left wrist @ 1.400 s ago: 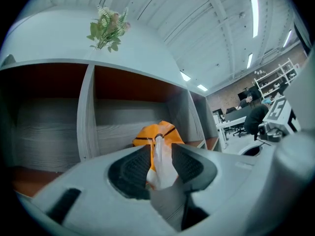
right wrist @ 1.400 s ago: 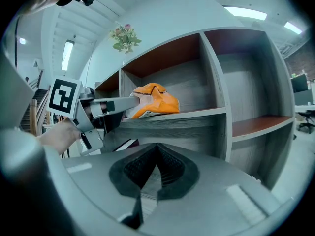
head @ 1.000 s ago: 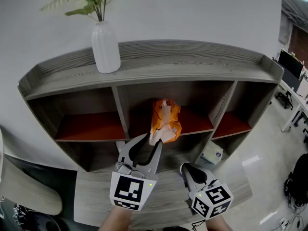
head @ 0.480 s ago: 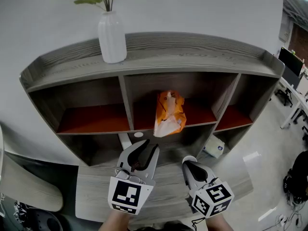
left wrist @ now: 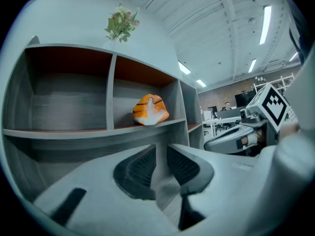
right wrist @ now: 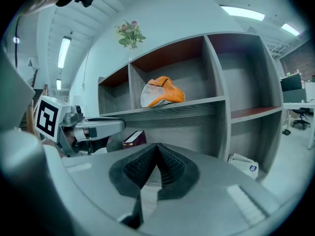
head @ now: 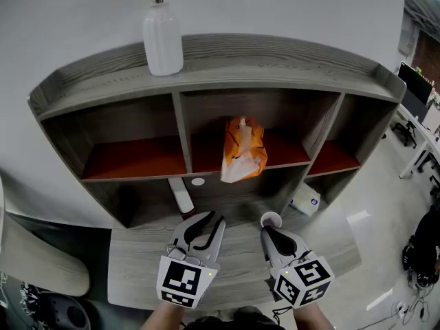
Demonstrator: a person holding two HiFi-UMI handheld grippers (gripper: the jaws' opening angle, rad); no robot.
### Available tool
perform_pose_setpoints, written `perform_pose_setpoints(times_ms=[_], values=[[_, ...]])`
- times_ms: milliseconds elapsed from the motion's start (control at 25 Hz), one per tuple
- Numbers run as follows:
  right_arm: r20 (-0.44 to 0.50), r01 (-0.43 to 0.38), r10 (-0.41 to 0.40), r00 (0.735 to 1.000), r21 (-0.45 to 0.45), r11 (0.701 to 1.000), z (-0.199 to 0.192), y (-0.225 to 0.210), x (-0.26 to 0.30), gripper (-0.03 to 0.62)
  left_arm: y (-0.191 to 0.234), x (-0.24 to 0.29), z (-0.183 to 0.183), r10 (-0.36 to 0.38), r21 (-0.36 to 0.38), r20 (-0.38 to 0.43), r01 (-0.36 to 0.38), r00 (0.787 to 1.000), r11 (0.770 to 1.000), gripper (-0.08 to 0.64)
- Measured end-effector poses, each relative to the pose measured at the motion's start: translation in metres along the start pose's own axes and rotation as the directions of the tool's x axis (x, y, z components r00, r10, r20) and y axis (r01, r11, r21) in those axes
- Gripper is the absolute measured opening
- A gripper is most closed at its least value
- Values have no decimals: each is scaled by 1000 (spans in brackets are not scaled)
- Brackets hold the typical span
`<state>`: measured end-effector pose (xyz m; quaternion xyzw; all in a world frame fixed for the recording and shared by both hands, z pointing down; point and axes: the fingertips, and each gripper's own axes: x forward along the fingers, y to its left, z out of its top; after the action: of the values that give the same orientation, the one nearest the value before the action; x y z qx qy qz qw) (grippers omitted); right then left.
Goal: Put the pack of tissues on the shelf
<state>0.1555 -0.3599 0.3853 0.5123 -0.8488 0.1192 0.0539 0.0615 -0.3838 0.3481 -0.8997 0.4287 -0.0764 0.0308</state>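
Shelf (head: pixel 275 59) holds tissues (head: pixel 243 150), beyond fingers (head: pixel 218 229).

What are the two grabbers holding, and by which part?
Nothing. The left gripper has just been closing its jaws with nothing between them; the right gripper is shut and empty. The pack of tissues lies on the shelf, in the middle compartment.

Left gripper (left wrist: pixel 161 155) low in the foreground, jaws just closing to a narrow gap (nothing between them), orange pack of tissues (left wrist: pixel 150 110) lying in the middle compartment of the shelf (left wrist: pixel 59 131), well beyond.
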Motion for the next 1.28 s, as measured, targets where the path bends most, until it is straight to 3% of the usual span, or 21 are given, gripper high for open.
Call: perform_pose_setpoints(times_ms=[760,1280], values=[[-47,-24,24,999,14,1000,-29,13,-2,-3,-47,6,-63,-90,-47,-144,84,985,995,9],[-61,-20,21,998,16,1000,-39,14,-3,-3,-62,6,-74,-129,-72,-170,118,977,990,-6]])
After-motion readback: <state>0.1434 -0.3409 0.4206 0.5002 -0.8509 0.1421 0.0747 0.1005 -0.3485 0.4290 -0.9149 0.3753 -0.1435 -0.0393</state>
